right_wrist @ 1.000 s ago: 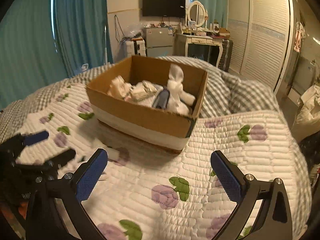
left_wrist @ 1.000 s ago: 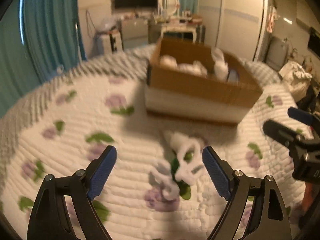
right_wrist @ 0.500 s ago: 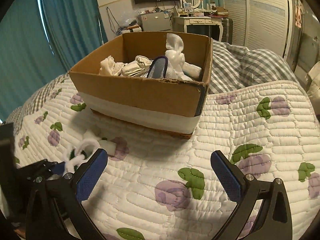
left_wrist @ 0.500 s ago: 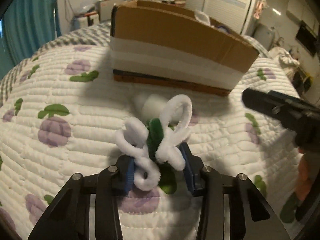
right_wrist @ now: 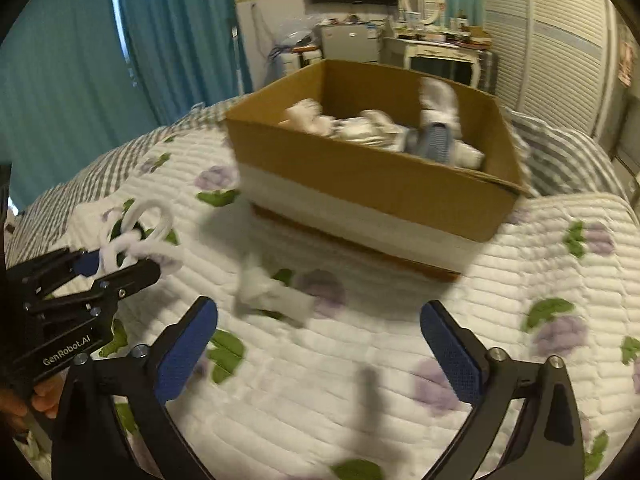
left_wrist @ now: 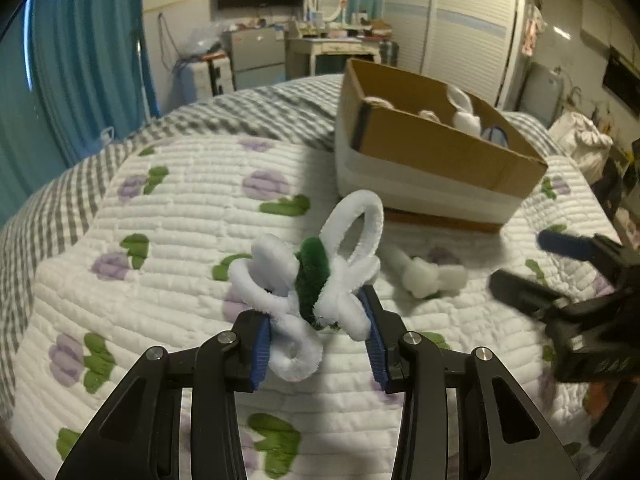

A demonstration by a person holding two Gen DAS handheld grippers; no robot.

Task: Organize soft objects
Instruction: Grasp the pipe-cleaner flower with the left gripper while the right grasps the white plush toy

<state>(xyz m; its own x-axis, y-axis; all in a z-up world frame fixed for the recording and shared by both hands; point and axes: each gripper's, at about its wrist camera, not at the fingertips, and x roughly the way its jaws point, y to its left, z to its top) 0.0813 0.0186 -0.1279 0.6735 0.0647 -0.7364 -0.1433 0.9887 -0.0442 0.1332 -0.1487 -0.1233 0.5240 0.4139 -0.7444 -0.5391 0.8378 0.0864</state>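
Jaws pinch looped white-and-green pipe-cleaner flower [left_wrist: 316, 276].

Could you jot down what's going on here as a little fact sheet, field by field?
Setting: bedroom, quilted floral bedspread
Left gripper: shut on a white and green pipe-cleaner flower, raised off the bed
Right gripper: open, holding nothing
Cardboard box: on the bed, already holding soft white items
Left on the bed: small white soft piece in front of the box
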